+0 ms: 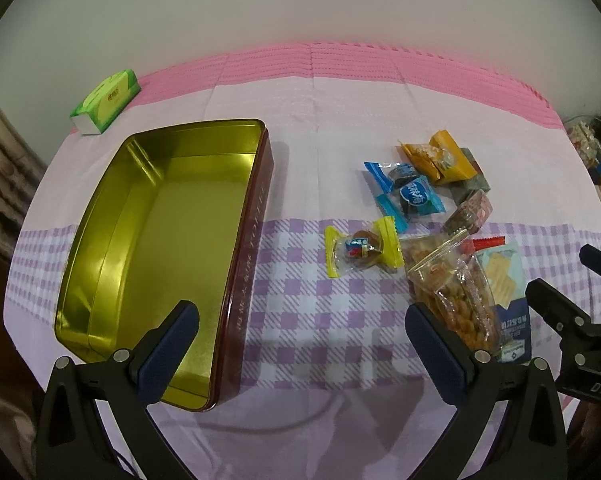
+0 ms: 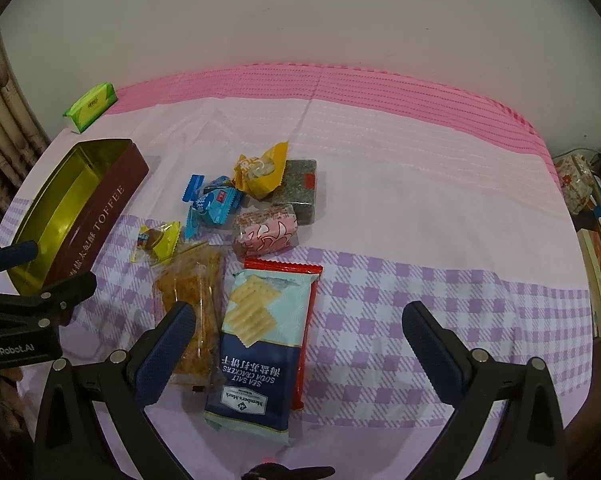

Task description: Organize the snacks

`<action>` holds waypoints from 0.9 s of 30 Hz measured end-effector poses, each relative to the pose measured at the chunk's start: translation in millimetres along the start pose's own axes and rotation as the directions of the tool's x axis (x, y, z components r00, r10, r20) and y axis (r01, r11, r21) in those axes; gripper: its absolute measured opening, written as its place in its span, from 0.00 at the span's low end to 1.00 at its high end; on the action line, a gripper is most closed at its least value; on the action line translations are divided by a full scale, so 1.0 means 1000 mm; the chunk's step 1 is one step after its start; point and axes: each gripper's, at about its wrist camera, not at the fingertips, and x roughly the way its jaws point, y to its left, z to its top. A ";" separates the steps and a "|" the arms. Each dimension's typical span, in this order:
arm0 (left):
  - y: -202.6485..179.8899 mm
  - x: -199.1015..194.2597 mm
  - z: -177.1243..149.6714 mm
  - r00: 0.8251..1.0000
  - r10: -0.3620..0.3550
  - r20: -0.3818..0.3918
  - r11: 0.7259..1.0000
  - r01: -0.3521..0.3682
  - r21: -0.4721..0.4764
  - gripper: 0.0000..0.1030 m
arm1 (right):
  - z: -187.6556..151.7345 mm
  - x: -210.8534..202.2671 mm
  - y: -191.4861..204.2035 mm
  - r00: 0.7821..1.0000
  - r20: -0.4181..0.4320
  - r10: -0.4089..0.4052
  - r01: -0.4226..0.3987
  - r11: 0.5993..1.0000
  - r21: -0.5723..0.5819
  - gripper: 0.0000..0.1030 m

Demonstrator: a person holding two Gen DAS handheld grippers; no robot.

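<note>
An open toffee tin (image 1: 100,264) with a gold inside and maroon walls lies empty at the left; its wall (image 2: 100,216) shows in the right wrist view. My left gripper (image 1: 300,320) hovers open near the tin's near right corner, holding nothing. My right gripper (image 2: 298,320) is open above the soda cracker pack (image 2: 260,340). Beside the pack lies a clear bag of fried snacks (image 2: 192,304). Farther back sit a yellow-wrapped candy (image 2: 158,240), blue candies (image 2: 210,202), an orange packet (image 2: 260,174), a pink packet (image 2: 266,232) and a grey bar (image 2: 298,190).
A green tissue pack (image 1: 106,100) lies at the far left of the pink and purple checked cloth (image 2: 420,240). Boxes and books (image 2: 596,256) stand off the table's right edge. A wall rises behind. The cloth's right half carries nothing.
</note>
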 end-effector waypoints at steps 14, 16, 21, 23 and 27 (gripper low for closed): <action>-0.006 0.001 -0.003 0.999 0.032 -0.026 0.999 -0.032 0.023 0.99 | -0.001 0.005 -0.002 1.000 -0.024 -0.011 0.011 1.000 -0.003 1.00; -0.005 0.001 -0.003 0.999 0.031 -0.028 0.999 -0.030 0.023 0.99 | -0.001 0.005 -0.002 1.000 -0.026 -0.012 0.012 1.000 -0.004 1.00; -0.005 0.001 -0.004 0.999 0.027 -0.028 0.999 -0.026 0.024 0.99 | 0.000 0.006 -0.001 1.000 -0.028 -0.013 0.013 1.000 -0.006 1.00; -0.005 0.001 -0.004 0.999 0.028 -0.028 0.999 -0.027 0.024 0.99 | 0.000 0.006 -0.001 0.999 -0.029 -0.014 0.013 1.000 -0.006 1.00; -0.005 0.001 -0.004 0.999 0.029 -0.030 0.999 -0.029 0.025 0.99 | -0.001 0.006 -0.001 0.999 -0.031 -0.017 0.016 1.000 -0.006 1.00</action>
